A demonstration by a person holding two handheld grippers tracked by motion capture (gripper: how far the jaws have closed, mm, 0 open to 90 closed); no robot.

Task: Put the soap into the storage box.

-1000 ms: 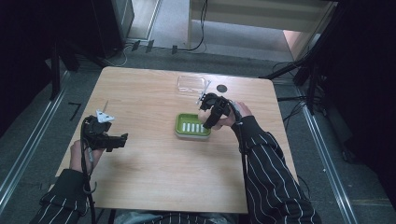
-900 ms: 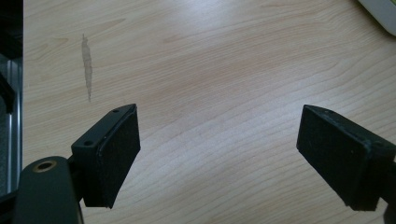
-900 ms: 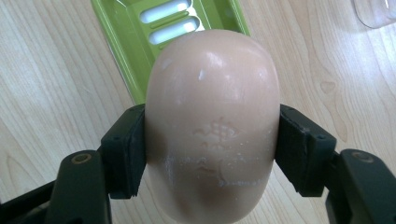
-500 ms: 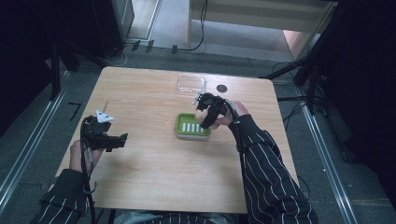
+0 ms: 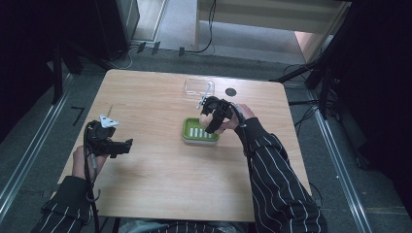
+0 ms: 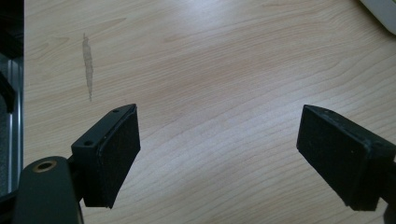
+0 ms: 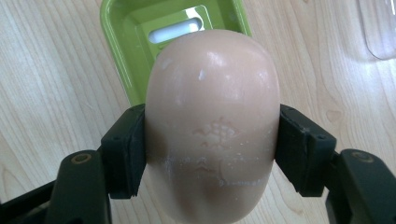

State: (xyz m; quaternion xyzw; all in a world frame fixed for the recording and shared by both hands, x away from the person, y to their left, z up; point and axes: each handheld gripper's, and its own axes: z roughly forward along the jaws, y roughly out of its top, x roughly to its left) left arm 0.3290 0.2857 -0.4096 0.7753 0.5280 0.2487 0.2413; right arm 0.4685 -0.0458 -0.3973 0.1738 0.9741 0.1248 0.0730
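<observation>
On the high view I see dark sleeves with thin white pinstripes on both my forearms. My left gripper (image 5: 109,141) is black, with a grey three-cornered plate on top and a black cable trailing back along the sleeve. My right gripper (image 5: 212,116) is also black, a cable running off it.

In the left gripper view I note two black rectangular pads (image 6: 116,154), matte faces, small screw holes along the edge of the mount, one brass-ringed hole on the arm below.

In the right gripper view my own gripper (image 7: 212,149) shows the same black blocks, a screw on each arm.
</observation>
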